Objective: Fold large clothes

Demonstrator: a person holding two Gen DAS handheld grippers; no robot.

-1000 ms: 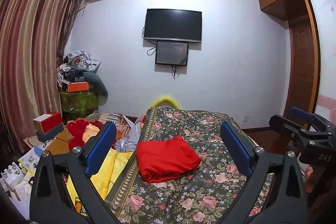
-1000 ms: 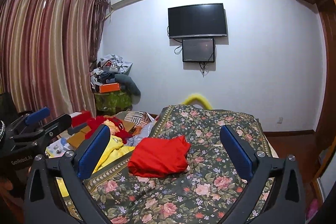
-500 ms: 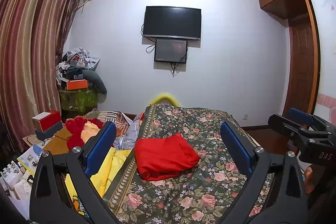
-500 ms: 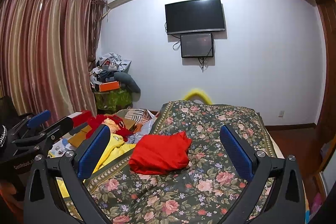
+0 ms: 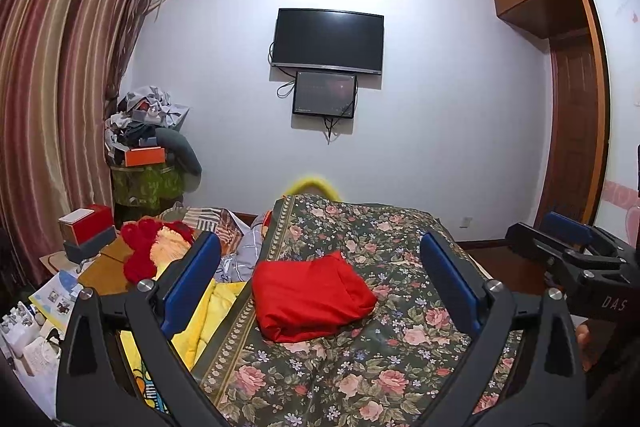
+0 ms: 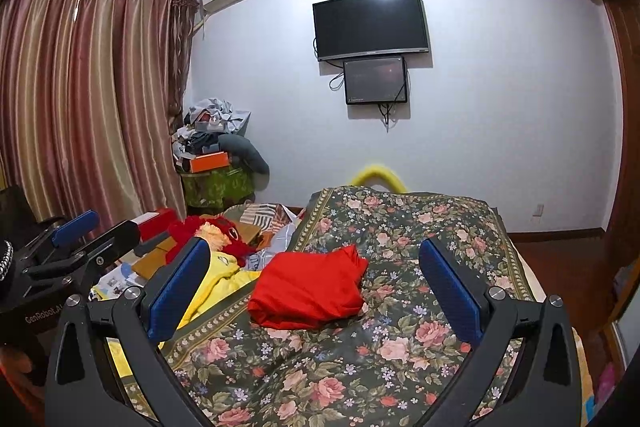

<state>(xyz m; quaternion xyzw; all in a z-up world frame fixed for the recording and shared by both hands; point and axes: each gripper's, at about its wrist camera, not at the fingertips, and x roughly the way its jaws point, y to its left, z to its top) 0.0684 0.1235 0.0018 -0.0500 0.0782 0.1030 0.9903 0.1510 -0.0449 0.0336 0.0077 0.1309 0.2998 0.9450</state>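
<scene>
Both grippers held up over the near end of the bed, jaws wide apart, nothing in either. Left gripper (image 5: 320, 279) frames the red garment (image 5: 310, 297) almost dead centre between its blue pads, slightly left of the midline; right gripper (image 6: 318, 281) sees the same red garment (image 6: 308, 285) also between its pads but shifted toward its left pad. So the garment sits ahead of and below both, nearer the left gripper's centreline; judged the left is the closer one, the right has to cross leftward to reach it. In the left view the right gripper (image 5: 576, 251) pokes in at the right edge; in the right view the left gripper (image 6: 80, 239) shows at the left edge, so the 2 are side by side, well apart. Garment looks already folded into a compact block, long axis running roughly left-right across the bed, slightly skewed, with a corner sticking up at the far right in the right view. It lies on the floral cover (image 5: 400, 347) near the cover's left border, just beside the yellow quilt (image 5: 208, 311). No contact with either gripper yet. Farther left: red plush (image 5: 138, 255) and clutter, not touching the garment. Far end: yellow arc (image 5: 316, 185) behind the bed, then wall with TV (image 5: 328, 41). The next move looks like a forward-down reach; whether to refold or shift the garment cannot be told.
</scene>
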